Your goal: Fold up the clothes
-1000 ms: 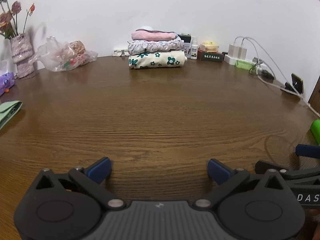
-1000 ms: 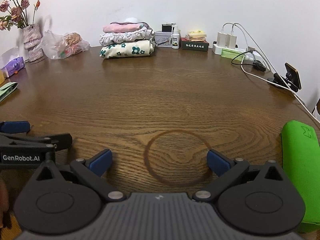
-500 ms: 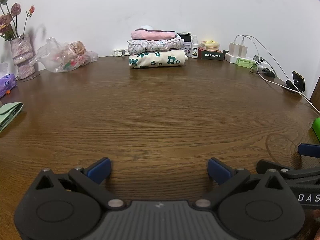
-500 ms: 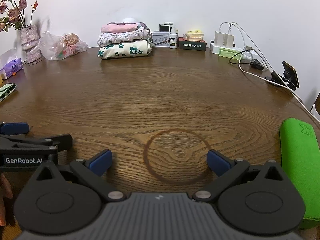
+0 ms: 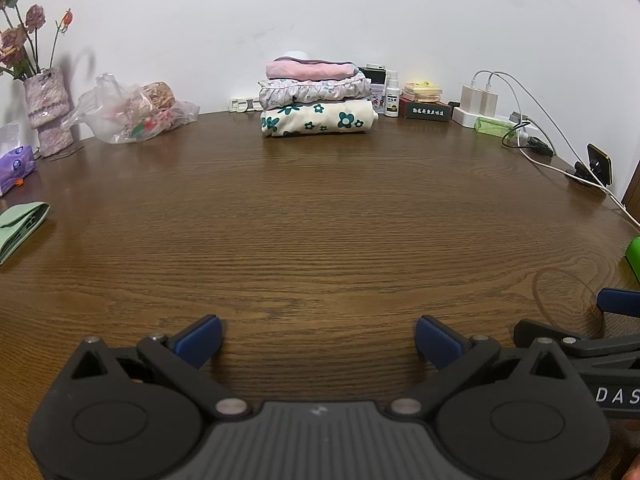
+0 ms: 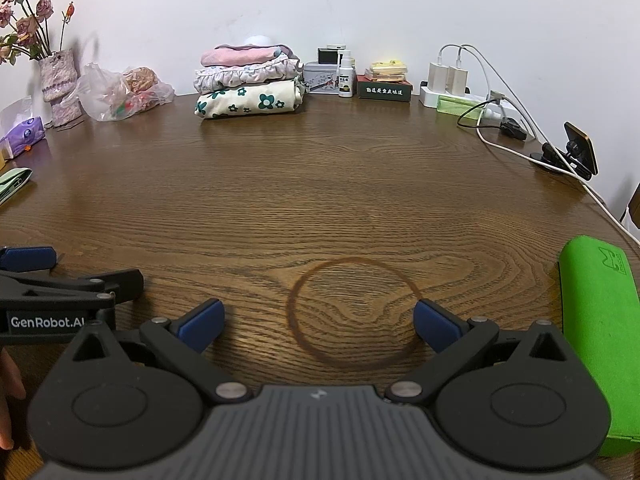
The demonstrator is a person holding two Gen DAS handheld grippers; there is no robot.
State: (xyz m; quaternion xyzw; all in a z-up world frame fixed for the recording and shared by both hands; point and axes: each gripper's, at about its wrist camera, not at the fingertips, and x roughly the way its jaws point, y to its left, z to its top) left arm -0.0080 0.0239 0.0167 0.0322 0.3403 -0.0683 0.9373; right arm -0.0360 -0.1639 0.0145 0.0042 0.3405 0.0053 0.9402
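A stack of three folded clothes (image 5: 318,102) sits at the far edge of the brown wooden table (image 5: 320,220): pink on top, frilled pale floral in the middle, cream with teal flowers at the bottom. It also shows in the right wrist view (image 6: 248,82). My left gripper (image 5: 318,340) is open and empty, low over the near table edge. My right gripper (image 6: 318,326) is open and empty, beside it to the right, over a ring stain (image 6: 354,312). No loose garment is in view.
A vase of dried flowers (image 5: 44,110), a plastic bag (image 5: 132,110) and a purple tissue pack (image 5: 16,166) stand at the far left. Boxes, a bottle, chargers and cables (image 6: 464,88) line the far right. A green case (image 6: 598,344) lies at the right.
Both grippers stay open and low at the near edge. The views have shifted only slightly, as if both drew back a little.
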